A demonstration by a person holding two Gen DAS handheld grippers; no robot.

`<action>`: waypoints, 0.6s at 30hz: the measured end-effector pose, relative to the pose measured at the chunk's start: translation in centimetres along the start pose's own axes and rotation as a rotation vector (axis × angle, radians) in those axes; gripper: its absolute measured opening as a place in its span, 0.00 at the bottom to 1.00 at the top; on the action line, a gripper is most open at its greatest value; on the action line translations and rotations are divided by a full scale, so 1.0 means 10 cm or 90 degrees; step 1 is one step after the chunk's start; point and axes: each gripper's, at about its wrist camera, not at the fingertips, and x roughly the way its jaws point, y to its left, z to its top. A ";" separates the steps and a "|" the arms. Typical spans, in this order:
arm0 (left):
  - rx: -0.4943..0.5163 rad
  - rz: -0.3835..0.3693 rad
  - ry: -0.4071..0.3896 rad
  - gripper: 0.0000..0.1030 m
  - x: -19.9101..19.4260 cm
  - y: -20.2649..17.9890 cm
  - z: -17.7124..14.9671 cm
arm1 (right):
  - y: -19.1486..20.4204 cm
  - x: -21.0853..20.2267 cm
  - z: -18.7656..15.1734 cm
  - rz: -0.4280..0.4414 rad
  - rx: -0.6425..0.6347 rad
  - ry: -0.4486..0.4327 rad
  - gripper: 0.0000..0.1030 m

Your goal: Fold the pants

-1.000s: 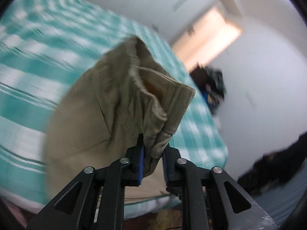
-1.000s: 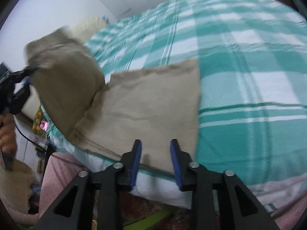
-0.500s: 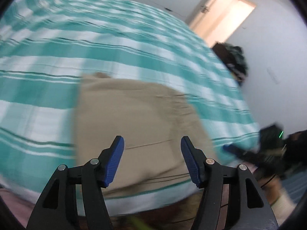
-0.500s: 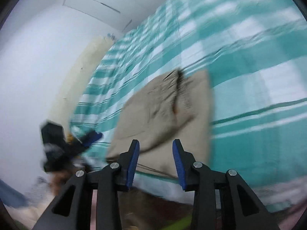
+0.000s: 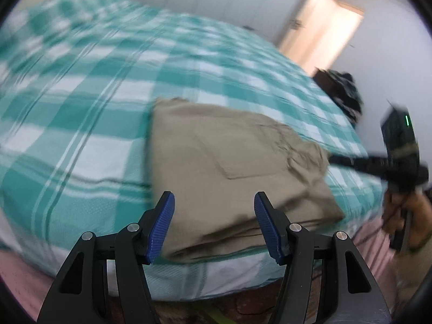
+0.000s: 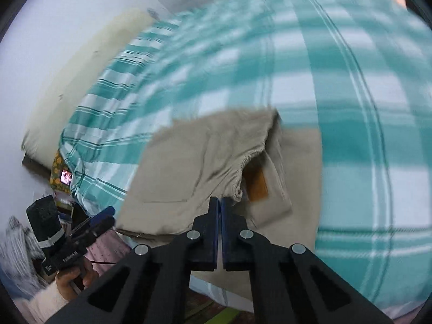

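**Clerk:** Item one, the pants?

**Operator:** I log beige pants (image 5: pixel 232 159), folded into a layered stack, lying on the bed (image 5: pixel 81 124) near its front edge. The cover is a teal-and-white check. A patch pocket faces up; the gathered waistband sits toward the right side of the stack.

**Clerk:** Left gripper?

**Operator:** My left gripper (image 5: pixel 214 225) is released, blue pads spread wide. I see the stack's near edge between and just beyond the tips; I cannot tell whether they touch it.

**Clerk:** Right gripper?

**Operator:** My right gripper (image 6: pixel 220 202) has its fingers pressed together. The tips sit right at the waistband's edge, beside a tan label (image 6: pixel 257 182). Whether cloth is pinched between them, I cannot tell; both views are motion-blurred.

**Clerk:** Surroundings?

**Operator:** White wall, lit doorway (image 5: pixel 321 27), dark clothing heap (image 5: pixel 340 94) past the bed's far right corner.
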 end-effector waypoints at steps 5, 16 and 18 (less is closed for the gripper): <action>0.068 0.007 0.084 0.54 0.49 -0.22 -0.07 | -0.34 0.36 -0.05 -0.052 0.030 0.066 0.01; 0.065 -0.003 0.082 0.52 0.55 -0.31 -0.10 | -0.72 0.29 -0.24 0.114 0.230 0.081 0.52; 0.067 0.000 0.083 0.52 0.56 -0.32 -0.10 | -0.71 0.41 -0.24 0.102 0.247 0.090 0.52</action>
